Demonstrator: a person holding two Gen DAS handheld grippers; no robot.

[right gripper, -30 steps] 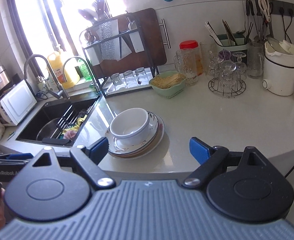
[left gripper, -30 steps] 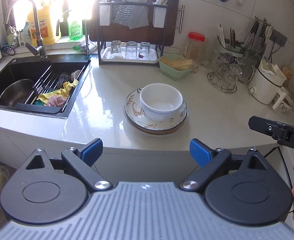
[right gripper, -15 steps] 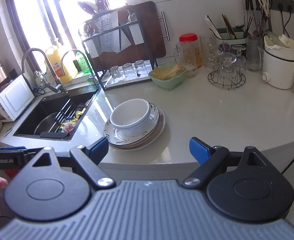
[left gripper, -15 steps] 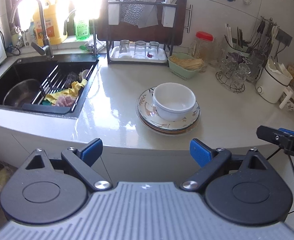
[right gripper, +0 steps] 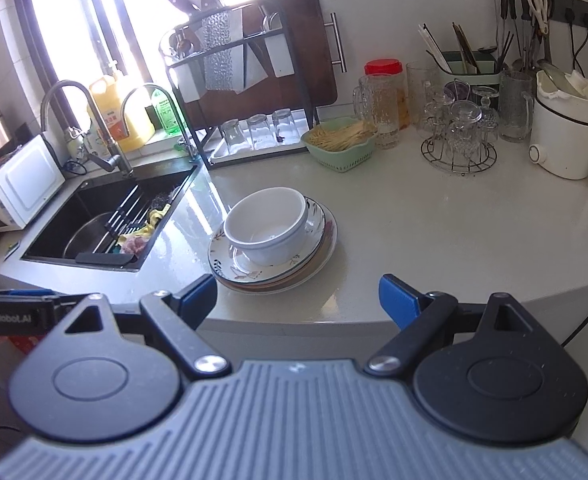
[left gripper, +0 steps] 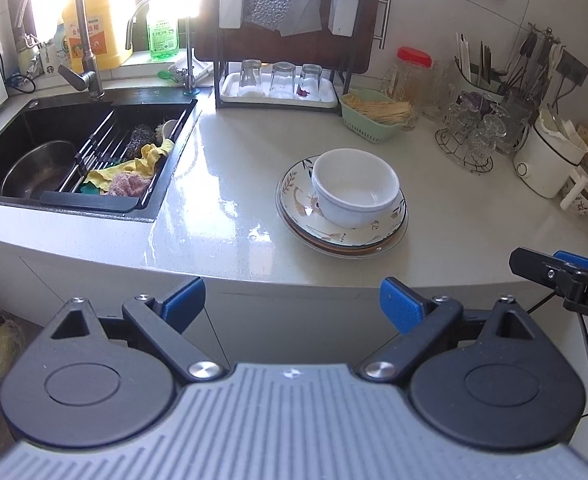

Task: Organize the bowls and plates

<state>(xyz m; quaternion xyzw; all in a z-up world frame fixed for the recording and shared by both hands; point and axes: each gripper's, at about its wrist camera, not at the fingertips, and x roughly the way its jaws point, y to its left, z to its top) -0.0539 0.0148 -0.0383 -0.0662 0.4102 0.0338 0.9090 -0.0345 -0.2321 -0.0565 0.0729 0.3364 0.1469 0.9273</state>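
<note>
A white bowl (left gripper: 355, 188) (right gripper: 268, 226) sits on a stack of floral-patterned plates (left gripper: 305, 216) (right gripper: 321, 240) on the pale counter. My left gripper (left gripper: 292, 306) hangs open in front of the counter's front edge, well short of the stack, nothing between its blue pads. Open as well, my right gripper (right gripper: 297, 300) hovers at the counter edge, just short of the plates and holding nothing. In the left wrist view the right gripper's fingers (left gripper: 533, 266) show at the right edge. The left gripper's body (right gripper: 14, 312) shows at the left edge of the right wrist view.
A black sink (left gripper: 58, 152) with a steel bowl, rack and cloths lies left of the stack. Behind stand a dish rack with upturned glasses (left gripper: 280, 80), a green basket (left gripper: 369, 120), a wire glass stand (left gripper: 471, 140) and a white kettle (left gripper: 549, 160).
The left wrist view has shifted leftward, so bowl and plates now sit further right in it. The right wrist view is nearly the same. Both grippers stay open.
</note>
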